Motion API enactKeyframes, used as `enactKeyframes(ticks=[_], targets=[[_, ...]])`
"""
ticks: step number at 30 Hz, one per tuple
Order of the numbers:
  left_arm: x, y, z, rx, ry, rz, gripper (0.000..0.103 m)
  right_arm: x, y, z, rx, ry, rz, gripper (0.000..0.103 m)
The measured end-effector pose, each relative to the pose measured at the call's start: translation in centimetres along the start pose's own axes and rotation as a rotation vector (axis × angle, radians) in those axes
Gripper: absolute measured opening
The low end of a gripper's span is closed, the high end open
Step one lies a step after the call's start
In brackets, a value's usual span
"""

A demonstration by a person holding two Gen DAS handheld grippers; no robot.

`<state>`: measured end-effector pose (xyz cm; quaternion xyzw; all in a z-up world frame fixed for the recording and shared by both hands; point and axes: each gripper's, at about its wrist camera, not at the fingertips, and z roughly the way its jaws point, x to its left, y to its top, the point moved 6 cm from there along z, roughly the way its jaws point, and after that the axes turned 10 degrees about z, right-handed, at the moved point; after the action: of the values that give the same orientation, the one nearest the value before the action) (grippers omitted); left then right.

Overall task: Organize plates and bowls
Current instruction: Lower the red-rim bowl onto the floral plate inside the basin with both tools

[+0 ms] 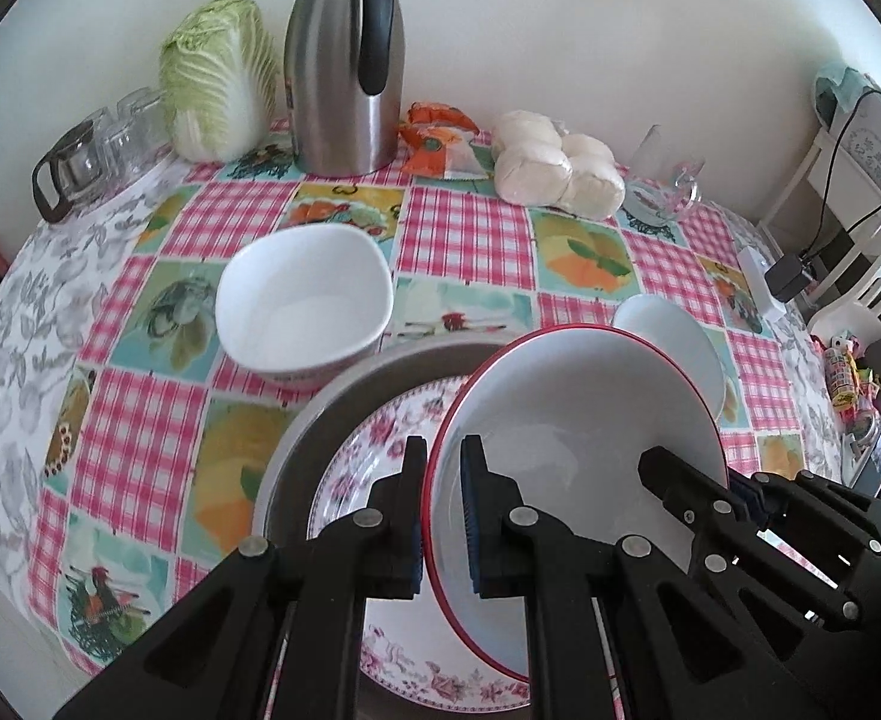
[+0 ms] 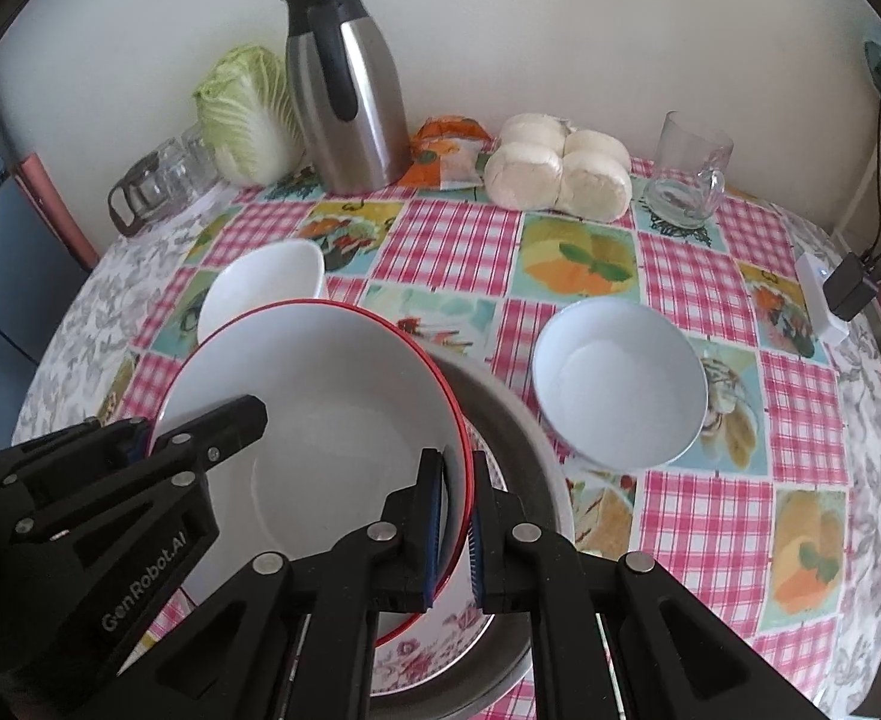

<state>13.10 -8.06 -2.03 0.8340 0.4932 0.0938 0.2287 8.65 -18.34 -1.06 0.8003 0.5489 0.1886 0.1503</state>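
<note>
Here we hold the red-rimmed white plate (image 1: 584, 420) tilted, the left gripper (image 1: 443, 516) and right gripper (image 2: 457, 531) each clamped on opposite rims, directly above the floral plate (image 1: 380, 450) in the grey metal basin (image 1: 344, 396) at lower centre.

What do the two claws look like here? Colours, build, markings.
Both are matte black plastic. The left claw and right claw each have two flat fingers lined with ribbed blue pads, driven by scissor-style linkage arms with round silver pivot pins. White "GenRobot.AI" lettering runs along the left claw's body. No cables, hands or sleeves visible.
</note>
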Motion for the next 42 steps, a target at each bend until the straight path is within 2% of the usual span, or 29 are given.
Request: enactKeyframes(ticks=[14, 23, 42], targets=[[1.8, -2.1, 1.4, 0.038, -0.03, -0.044, 0.011, 1.1, -2.8, 1.6, 0.007, 0.019, 0.015, 0.009], [2.1, -2.0, 1.8, 0.041, -0.05, -0.048, 0.011, 1.4, -2.9, 1.4, -0.01, 0.021, 0.056, 0.009], [1.8, -2.2, 2.5, 0.069, -0.037, -0.022, 0.011, 1.1, -3.3, 2.2, 0.003, 0.032, 0.088, 0.01]])
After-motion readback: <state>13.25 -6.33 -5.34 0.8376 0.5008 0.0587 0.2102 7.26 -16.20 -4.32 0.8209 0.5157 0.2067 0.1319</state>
